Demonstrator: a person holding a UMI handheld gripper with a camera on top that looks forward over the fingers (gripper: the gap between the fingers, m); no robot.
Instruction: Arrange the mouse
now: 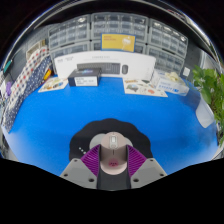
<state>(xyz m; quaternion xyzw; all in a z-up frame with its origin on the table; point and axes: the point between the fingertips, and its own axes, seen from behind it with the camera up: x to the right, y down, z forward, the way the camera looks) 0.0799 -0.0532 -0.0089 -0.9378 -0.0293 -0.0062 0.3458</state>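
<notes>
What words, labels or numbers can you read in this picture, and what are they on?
None can be read.
Yellow sign on the back wall: print too small.
Papers on the blue table: print blurred.
Mouse between the hand-held gripper fingers: no readable marking.

A smooth, glossy plastic mouse [114,150] sits between ribbed purple pads [97,160] over the matt blue bench [60,120].
</notes>
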